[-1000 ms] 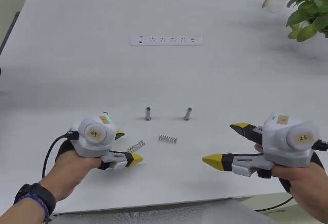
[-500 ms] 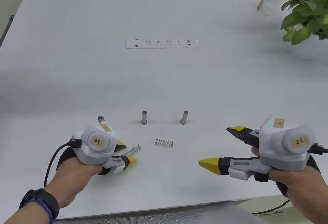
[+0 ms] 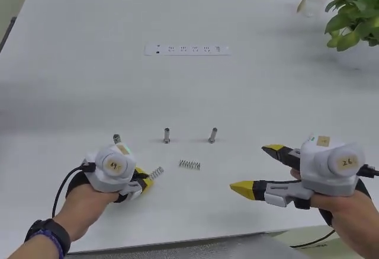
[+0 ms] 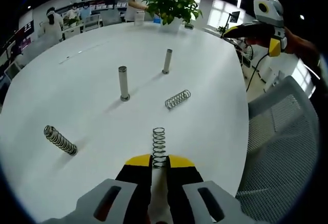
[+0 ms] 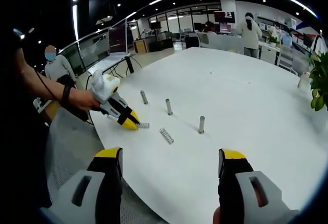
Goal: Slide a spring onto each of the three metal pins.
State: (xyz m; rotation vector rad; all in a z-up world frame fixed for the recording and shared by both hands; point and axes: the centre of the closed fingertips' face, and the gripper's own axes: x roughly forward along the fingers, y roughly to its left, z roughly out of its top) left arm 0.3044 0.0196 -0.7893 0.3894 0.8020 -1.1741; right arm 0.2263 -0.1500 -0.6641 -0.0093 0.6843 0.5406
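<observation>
Here the left hand-held gripper (image 4: 159, 158) pinches the spring (image 4: 159, 141) endwise, its axis running ahead, the nearer pin (image 4: 123, 83) slightly off that line; the right hand-held gripper (image 3: 247, 167) is spread.

Loads of bare white tabletop (image 3: 89, 93) around the three short upright metal pins (image 3: 166, 135), with open gaps between them. In the way: a loose coiled steel spring (image 3: 189, 165) just in front, white power strip (image 3: 187, 50) well behind, leafy green plant (image 3: 349, 10) far right.

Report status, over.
Left tool shut on spring. Right tool open, empty, above the table. Bare pin ahead of left tool; loose spring beside the path, not blocking.
</observation>
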